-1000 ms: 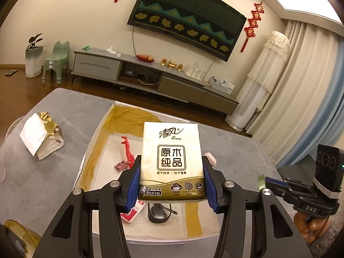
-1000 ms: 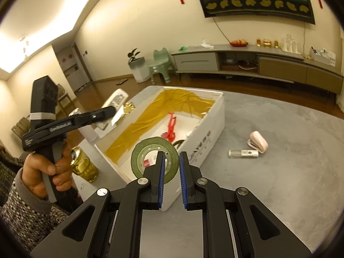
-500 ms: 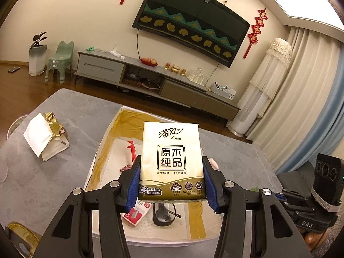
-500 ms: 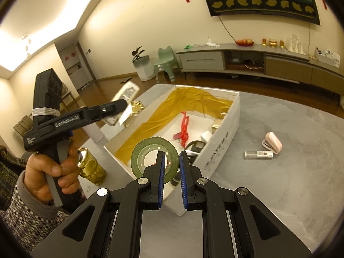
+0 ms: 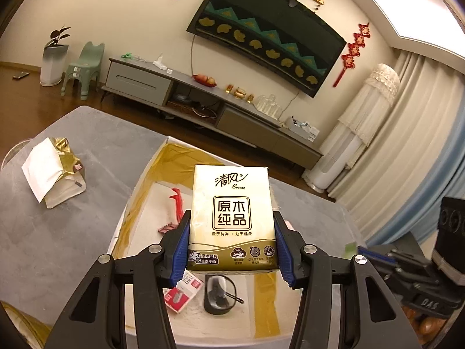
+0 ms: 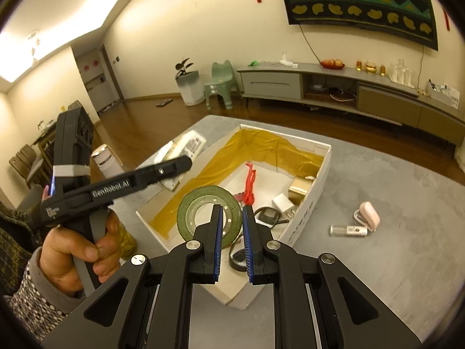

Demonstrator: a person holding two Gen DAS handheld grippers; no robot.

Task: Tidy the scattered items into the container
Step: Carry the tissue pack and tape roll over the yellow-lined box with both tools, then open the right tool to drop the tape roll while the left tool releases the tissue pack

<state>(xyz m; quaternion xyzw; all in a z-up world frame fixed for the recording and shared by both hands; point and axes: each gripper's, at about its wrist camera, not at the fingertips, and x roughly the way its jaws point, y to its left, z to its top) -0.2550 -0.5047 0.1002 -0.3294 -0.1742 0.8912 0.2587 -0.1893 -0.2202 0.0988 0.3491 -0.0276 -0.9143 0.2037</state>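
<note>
My left gripper is shut on an upright gold-and-white tissue pack, held above the open white box lined with yellow tape. In the right wrist view my right gripper is shut on the rim of a green tape roll, above the near corner of the box. Inside the box lie a red clip, a white charger, a gold carton and black glasses. A pink stapler and a clear vial lie on the grey table, right of the box.
A gold foil bag lies on the table left of the box. A gold jar stands near the box's left corner, behind a person's hand holding the left gripper. A TV cabinet stands beyond the table.
Both grippers have moved forward toward the box, still holding their items. The tape roll now hangs over the box's near corner, and the tissue pack sits further over the box.
</note>
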